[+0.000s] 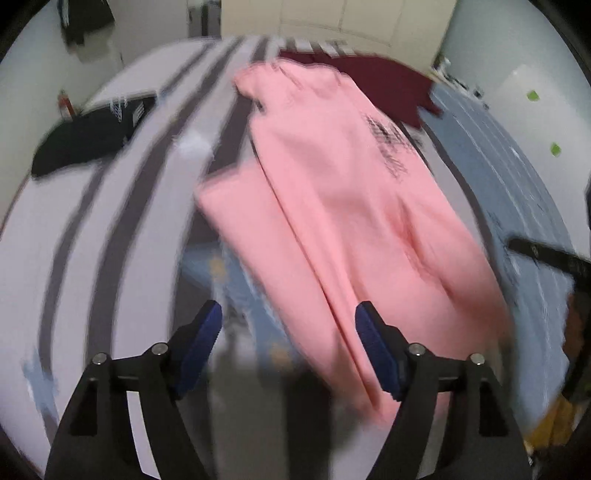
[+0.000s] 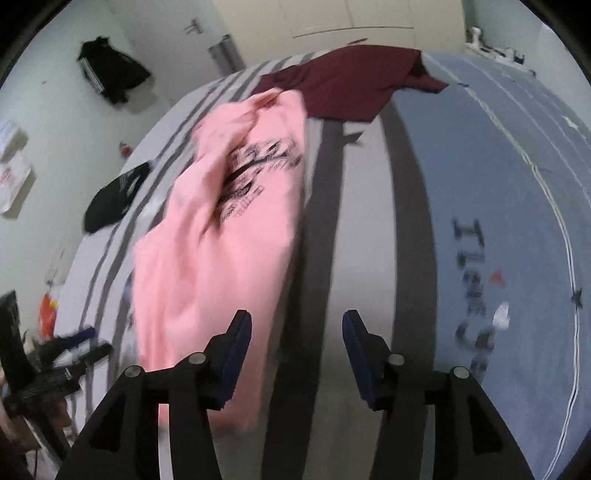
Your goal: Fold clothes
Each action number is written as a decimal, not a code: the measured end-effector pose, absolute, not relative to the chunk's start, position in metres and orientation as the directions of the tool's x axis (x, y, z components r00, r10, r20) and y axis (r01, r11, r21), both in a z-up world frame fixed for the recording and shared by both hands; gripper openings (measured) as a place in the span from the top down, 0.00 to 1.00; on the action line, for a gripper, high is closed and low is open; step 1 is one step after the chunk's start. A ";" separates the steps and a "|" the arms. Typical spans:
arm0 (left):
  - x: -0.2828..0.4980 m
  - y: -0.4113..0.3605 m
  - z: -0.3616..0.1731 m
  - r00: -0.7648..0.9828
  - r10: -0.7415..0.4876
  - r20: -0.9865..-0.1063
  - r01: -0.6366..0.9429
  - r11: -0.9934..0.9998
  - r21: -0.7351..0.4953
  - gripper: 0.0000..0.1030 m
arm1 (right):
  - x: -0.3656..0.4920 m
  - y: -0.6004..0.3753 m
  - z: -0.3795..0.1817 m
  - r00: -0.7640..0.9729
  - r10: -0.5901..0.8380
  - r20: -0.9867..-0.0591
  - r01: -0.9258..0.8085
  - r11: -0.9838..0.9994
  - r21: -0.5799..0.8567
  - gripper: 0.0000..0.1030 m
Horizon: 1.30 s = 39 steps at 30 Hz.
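Pink shirt (image 1: 332, 206) on striped bed (image 2: 354, 229), maroon garment (image 2: 351, 88) beyond; left claw (image 1: 288, 332) and right claw (image 2: 297, 343) both agape, empty.

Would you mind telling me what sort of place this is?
Most likely a bedroom: clothes lie on a striped bed cover, a cream wardrobe stands behind, and a dark jacket hangs on the wall.

Two wrist fisheyes, both tilted steeply down over the bed

The left wrist view looks close along its fingers at the striped bedspread (image 1: 110, 229); the right wrist view does likewise, from further right. Both share the pink garment (image 1: 332, 206) (image 2: 221, 236) and maroon garment (image 1: 384, 85) (image 2: 347, 88).
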State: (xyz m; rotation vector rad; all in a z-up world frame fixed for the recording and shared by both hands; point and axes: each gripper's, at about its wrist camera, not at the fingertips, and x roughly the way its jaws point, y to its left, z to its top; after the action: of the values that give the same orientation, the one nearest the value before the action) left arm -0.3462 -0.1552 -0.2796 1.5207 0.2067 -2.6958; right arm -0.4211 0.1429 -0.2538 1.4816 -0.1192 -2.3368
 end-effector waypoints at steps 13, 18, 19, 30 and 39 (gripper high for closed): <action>-0.526 -0.189 -0.356 -0.520 0.037 -0.853 0.069 -0.994 -0.085 0.84 | -0.557 0.106 -0.322 -0.329 -0.362 -0.872 0.194 -0.930 0.313 0.54; -0.513 -0.204 -0.338 -0.541 0.080 -0.837 0.076 -0.987 -0.143 0.98 | -0.566 0.092 -0.331 -0.313 -0.400 -0.862 0.172 -0.916 0.362 0.54; -0.503 -0.216 -0.327 -0.556 0.087 -0.826 0.096 -0.981 -0.168 0.98 | -0.566 0.090 -0.330 -0.311 -0.408 -0.858 0.174 -0.912 0.371 0.54; -0.315 -0.382 -0.266 -0.493 -0.082 -0.866 0.456 -0.872 -0.177 0.98 | -0.527 0.070 -0.317 -0.257 -0.484 -0.836 0.235 -0.871 0.432 0.54; -0.270 -0.375 -0.272 -0.395 -0.248 -0.885 0.502 -0.865 0.018 0.92 | -0.506 0.052 -0.310 -0.254 -0.429 -0.867 0.312 -0.885 0.347 0.54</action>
State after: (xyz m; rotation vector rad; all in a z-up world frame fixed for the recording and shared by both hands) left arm -0.2697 -0.3752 -0.2720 1.3807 0.3502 -2.2741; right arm -0.5059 0.0517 -0.3100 1.5475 -0.1433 -2.1690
